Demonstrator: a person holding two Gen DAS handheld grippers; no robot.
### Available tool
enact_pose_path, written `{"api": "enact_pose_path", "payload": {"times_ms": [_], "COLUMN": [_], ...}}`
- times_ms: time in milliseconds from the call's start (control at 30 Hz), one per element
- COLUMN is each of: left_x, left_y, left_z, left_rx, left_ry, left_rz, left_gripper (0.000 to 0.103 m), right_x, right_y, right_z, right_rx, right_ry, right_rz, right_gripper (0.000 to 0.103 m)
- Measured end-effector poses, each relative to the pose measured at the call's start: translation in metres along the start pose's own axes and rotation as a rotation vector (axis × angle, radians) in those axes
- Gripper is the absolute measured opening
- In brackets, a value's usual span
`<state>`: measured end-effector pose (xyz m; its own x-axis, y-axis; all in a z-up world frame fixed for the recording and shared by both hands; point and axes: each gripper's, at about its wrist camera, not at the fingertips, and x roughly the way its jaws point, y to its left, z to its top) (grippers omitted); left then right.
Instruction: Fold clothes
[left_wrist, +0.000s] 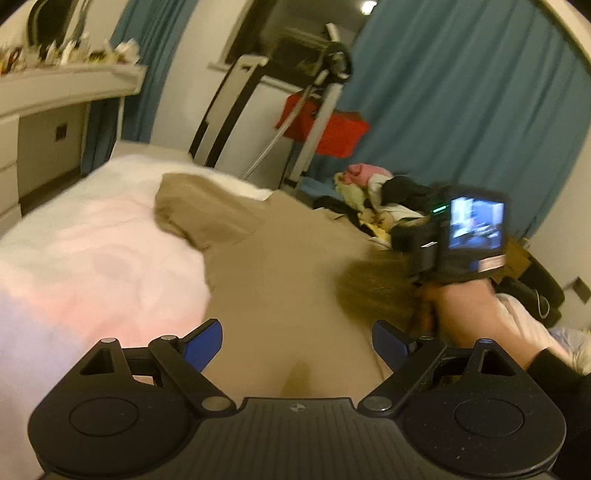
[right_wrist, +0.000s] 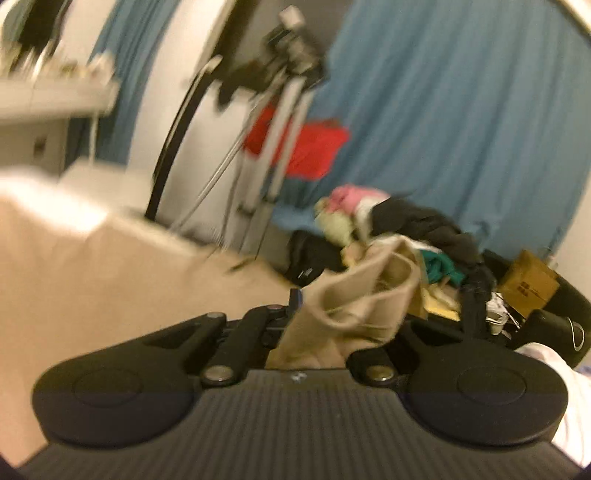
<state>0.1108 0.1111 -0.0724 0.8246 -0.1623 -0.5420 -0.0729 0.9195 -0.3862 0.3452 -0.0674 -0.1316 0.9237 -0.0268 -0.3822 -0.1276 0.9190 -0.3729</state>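
A tan garment (left_wrist: 280, 258) lies spread across the bed (left_wrist: 92, 240), over white bedding with a faint pink tint; the cloth is plain, matte and soft-looking. One part of it is folded back into a rumpled flap at the far left, and its near part runs flat between the left tongs (left_wrist: 297, 345). The left tongs stand spread wide above the cloth, blue pads apart and nothing between them. The right tongs (right_wrist: 321, 314) are pressed together on a bunched edge of the tan garment (right_wrist: 354, 295), which rises from the jaws in creased folds. A hand (left_wrist: 476, 314) grips the right tool's handle. Behind, a heap of mixed clothes (right_wrist: 388, 229) sits near the blue curtain (left_wrist: 461, 110).
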Motion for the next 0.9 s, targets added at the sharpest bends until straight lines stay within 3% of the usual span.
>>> {"api": "enact_pose_path", "payload": {"times_ms": [133, 200, 233, 300, 367, 633, 767, 900], "left_x": [0.007, 0.019, 0.023, 0.026, 0.024, 0.002, -0.016, -0.032], "left_y": [0.016, 0.021, 0.022, 0.022, 0.018, -0.013, -0.023, -0.035], "left_z": [-0.008, -0.01, -0.01, -0.009, -0.009, -0.022, -0.03, -0.046], "left_rx": [-0.034, -0.057, -0.063, -0.064, -0.038, 0.101, 0.145, 0.165], "left_ry": [0.039, 0.071, 0.08, 0.084, 0.074, 0.033, 0.022, 0.067], "left_rz": [0.024, 0.022, 0.013, 0.003, 0.003, 0.009, 0.019, -0.001], "left_gripper": [0.09, 0.09, 0.09, 0.09, 0.09, 0.09, 0.09, 0.09], "right_x": [0.024, 0.026, 0.024, 0.006, -0.023, -0.163, -0.239, -0.31], "right_y": [0.018, 0.018, 0.015, 0.011, 0.002, -0.061, -0.099, -0.129], "right_z": [-0.005, -0.002, 0.0, 0.003, 0.011, 0.016, -0.022, -0.078], "right_rx": [0.018, 0.053, 0.066, 0.081, 0.093, 0.285, 0.41, 0.465], "right_ry": [0.071, 0.106, 0.126, 0.11, 0.047, -0.066, -0.024, 0.031], "right_rz": [0.042, 0.104, 0.144, 0.193, 0.176, 0.225, 0.268, 0.234], "right_gripper": [0.006, 0.014, 0.022, 0.069, 0.086, 0.085, 0.085, 0.085]}}
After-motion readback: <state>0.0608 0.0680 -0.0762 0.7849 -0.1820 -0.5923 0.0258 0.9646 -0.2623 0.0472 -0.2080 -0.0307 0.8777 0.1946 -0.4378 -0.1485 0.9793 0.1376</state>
